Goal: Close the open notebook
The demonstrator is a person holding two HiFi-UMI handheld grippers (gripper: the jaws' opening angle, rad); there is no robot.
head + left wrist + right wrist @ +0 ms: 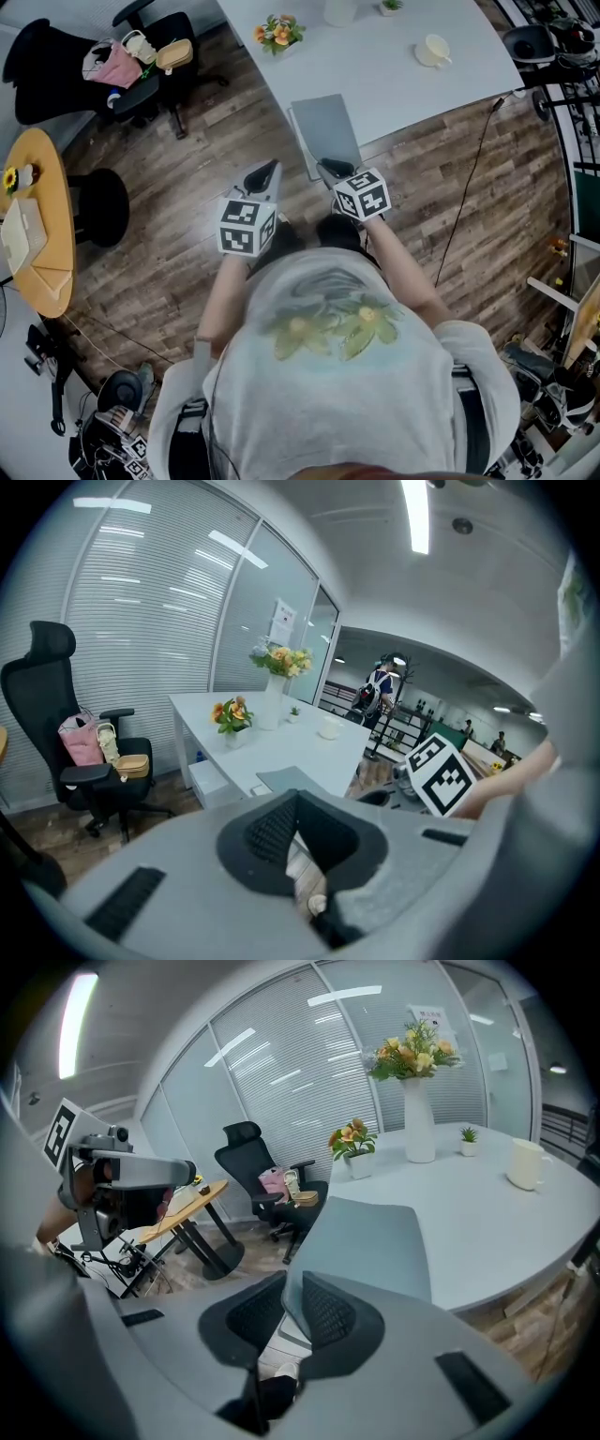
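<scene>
1. Looking down from the head view, the grey notebook [325, 131] lies at the near corner of the white table [403, 66], right in front of the person.
   - Its long axis runs away from them, leaning slightly to the left, and its near short end reaches the table's edge.
   - The right gripper [330, 171] meets that near end. I take that to be the easiest place to catch the cover from where they stand.
   - The left gripper [267, 173] hangs just beside it over the wooden floor [187, 187], off the table and touching nothing. It looks parked out of the way.

2. From the left gripper view, this gripper's [295, 803] tips are pressed together with nothing in them.
   - The notebook [292, 780] shows beyond them as a flat grey slab on the table's near corner.
   - Its far end points toward the flowers.

3. From the right gripper view, the two pads pinch the near edge of the grey cover [370, 1241], which passes between them.
   - Pale pages show just beneath it, so I judge the cover is being held by its free edge to lay it flat on the block.
   - The cover stretches away along the line of the jaws toward the middle of the table, tilted only slightly. The closing looks almost complete.
</scene>
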